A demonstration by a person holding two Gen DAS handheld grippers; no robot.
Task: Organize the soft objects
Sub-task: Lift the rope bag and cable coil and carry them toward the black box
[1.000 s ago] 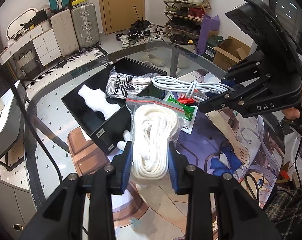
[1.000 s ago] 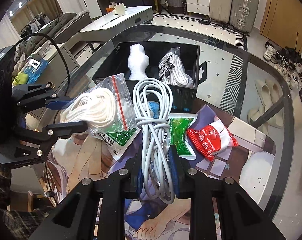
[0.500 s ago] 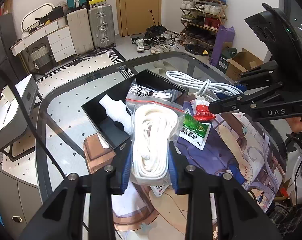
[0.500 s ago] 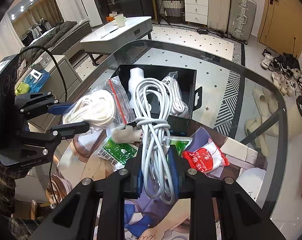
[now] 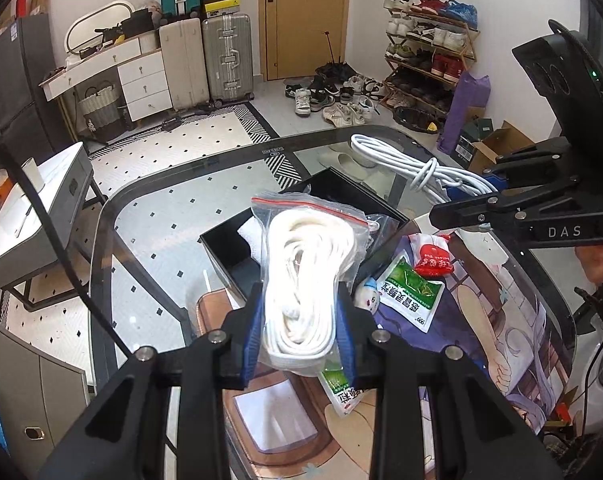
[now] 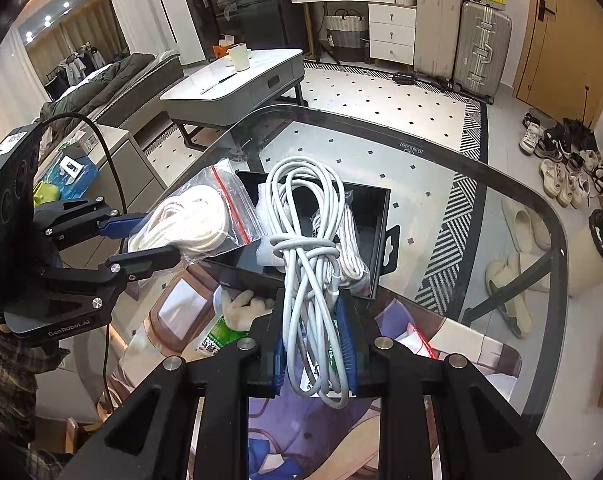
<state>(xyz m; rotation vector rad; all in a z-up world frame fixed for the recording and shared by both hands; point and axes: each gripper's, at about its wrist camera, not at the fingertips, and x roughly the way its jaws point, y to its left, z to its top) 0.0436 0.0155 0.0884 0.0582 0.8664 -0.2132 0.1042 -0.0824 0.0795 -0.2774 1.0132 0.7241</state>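
Note:
My left gripper (image 5: pixel 299 326) is shut on a clear zip bag of white rope (image 5: pixel 305 276), held in the air in front of the black box (image 5: pixel 225 246). My right gripper (image 6: pixel 315 350) is shut on a bundled white cable (image 6: pixel 307 240), also lifted above the box (image 6: pixel 381 232). Each gripper shows in the other view: the right gripper (image 5: pixel 467 202) with the cable (image 5: pixel 405 164), the left gripper (image 6: pixel 159 238) with the rope bag (image 6: pixel 189 220). Inside the box lie a bagged white lace bundle (image 6: pixel 351 256) and white foam (image 5: pixel 251 238).
On the printed mat (image 5: pixel 481 320) on the glass table (image 5: pixel 161 216) lie a green packet (image 5: pixel 411 294), a red packet (image 5: pixel 433 258), another green packet (image 5: pixel 341 392) and a small white plush (image 5: pixel 367 296). A person's hand (image 5: pixel 595 258) holds the right gripper. The table edge curves behind the box.
Both grippers have risen with their loads, so the table and box look smaller and farther below. The rope bag and cable now hang nearer the box.

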